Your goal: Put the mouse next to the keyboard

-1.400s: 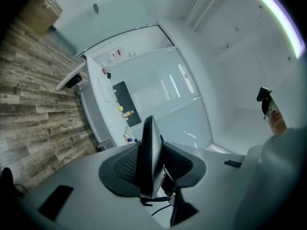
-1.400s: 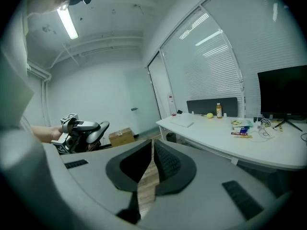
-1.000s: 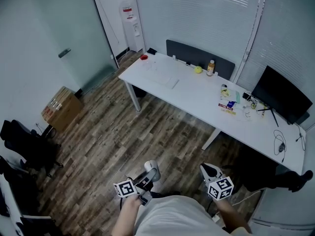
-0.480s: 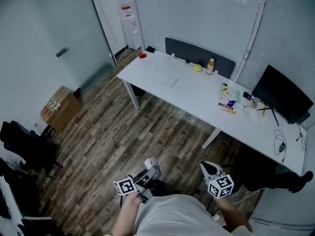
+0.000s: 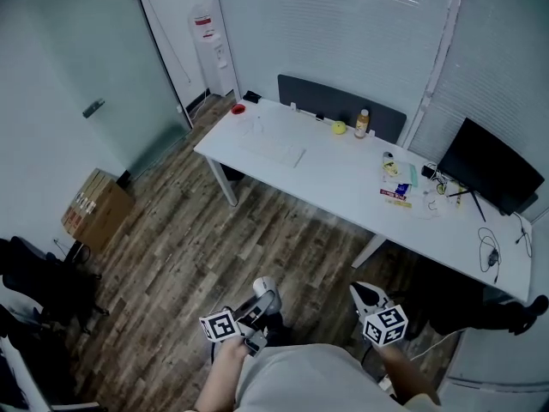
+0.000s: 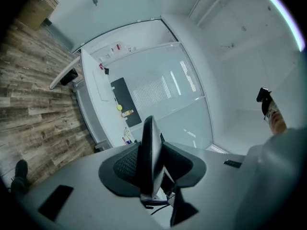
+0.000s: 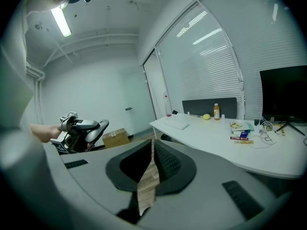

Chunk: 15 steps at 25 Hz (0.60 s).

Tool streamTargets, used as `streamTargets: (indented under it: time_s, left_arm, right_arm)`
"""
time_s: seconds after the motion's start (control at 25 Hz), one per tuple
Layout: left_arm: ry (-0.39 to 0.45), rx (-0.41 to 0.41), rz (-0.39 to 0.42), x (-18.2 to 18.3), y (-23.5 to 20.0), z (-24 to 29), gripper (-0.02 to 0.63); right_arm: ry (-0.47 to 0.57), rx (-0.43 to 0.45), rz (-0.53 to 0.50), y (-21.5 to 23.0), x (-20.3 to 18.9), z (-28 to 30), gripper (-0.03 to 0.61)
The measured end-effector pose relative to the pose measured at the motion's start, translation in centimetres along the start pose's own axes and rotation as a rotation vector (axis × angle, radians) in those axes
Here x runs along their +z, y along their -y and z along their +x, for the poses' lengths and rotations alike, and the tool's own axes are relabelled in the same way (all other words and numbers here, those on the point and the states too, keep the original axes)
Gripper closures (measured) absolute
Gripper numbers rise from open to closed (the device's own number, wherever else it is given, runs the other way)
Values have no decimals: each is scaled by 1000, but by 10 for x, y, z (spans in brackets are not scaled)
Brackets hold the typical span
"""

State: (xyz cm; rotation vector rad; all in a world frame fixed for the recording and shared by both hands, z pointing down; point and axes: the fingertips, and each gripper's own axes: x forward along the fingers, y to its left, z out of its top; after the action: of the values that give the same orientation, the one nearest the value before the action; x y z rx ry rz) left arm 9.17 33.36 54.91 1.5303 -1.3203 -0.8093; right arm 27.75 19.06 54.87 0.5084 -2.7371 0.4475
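Clearly, keyboard (image 5: 273, 153) sits well apart from the fingers (image 5: 265, 289).

I've got the left grey two-jaw gripper with its marker cube (image 5: 265, 292) low in front of the person's chest, rolled on its side, jaws together, nothing in them. The right grey marker-cube gripper (image 5: 361, 293) is level beside it, set apart and upright, its tips meeting, also empty.
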Motion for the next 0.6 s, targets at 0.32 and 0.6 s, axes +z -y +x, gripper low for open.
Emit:
streamTargets:
  time_s: [0.32,0.6]
  left_arm:
    - [-61,-16,8,56,-21,26,465]
    - [-110,-34,-8,102,-43,38,465]
  right_arm:
    - [8,-66,16,10,23,45,540]
    - [6,-124,28,5,37,79,540]
